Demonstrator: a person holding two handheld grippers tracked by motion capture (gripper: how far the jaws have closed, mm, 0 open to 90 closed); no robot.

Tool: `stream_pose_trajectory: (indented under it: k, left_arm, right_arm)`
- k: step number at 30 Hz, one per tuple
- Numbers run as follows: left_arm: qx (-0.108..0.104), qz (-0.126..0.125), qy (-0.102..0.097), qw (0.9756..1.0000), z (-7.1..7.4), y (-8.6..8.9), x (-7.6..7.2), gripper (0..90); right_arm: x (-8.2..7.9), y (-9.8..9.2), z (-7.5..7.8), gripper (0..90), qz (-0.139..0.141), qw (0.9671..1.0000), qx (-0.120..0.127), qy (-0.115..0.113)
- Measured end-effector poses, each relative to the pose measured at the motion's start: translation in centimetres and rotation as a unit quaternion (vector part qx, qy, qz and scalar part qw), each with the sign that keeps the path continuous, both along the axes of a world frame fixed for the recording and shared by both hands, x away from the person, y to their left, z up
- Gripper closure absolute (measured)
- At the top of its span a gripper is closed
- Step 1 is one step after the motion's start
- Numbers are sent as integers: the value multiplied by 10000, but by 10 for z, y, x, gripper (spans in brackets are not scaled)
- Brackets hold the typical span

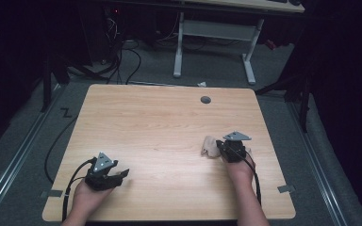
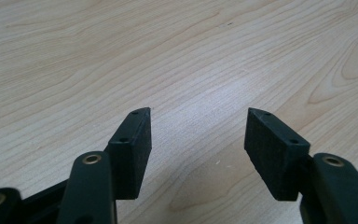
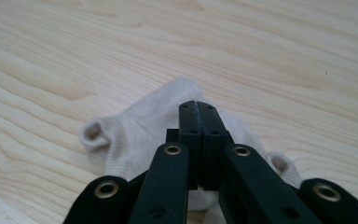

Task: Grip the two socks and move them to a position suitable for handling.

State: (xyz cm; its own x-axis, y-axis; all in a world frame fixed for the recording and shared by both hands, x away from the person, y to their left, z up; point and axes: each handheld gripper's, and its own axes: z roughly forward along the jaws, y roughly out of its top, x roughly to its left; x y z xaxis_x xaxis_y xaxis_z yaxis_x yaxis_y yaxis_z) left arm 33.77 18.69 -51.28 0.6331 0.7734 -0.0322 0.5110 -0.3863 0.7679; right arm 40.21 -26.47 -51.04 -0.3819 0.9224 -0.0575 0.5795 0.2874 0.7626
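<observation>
The right tongs (image 3: 198,106) have their jaws pressed flat together over a pale sock (image 3: 140,126). No fabric can be seen between the tips, so whether any of it is pinched cannot be told. In the high view the right tongs (image 1: 223,147) point toward the far left, with the sock (image 1: 210,146) just at their tip, on the right half of the surface (image 1: 160,127).

The sock is cream-white, a short ankle kind with a fine ribbed knit. It lies crumpled rather than flat. One rolled opening gapes at its left end in the right gripper view, and a second fold or opening shows at the right, close to the jaw arm. Its rounded middle rises just beyond the jaw tips.

The left tongs (image 2: 198,116) stand wide open with nothing between the pads, above bare light wood grain. In the high view the left tongs (image 1: 122,173) sit near the front left corner of the surface, well apart from the sock, held in the person's left hand (image 1: 87,195).
</observation>
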Motion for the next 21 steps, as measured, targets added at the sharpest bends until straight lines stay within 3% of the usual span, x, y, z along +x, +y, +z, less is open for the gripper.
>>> stream_pose_trajectory:
  k: [3,8,14,21]
  left_arm:
    - [-55,5,14,10000,0,0,0,416]
    - [-24,-38,33,10000,-1,-2,0,418]
    - [7,-79,16,10000,0,-3,-1,418]
    - [32,-121,23,9999,0,-4,-1,418]
  right_arm:
    - [3,-2,-5,896,-1,10000,6,94]
    - [5,1,-13,896,44,9995,-182,238]
    - [3,8,-13,897,159,9993,-225,270]
    - [-6,30,-13,897,561,9976,-328,246]
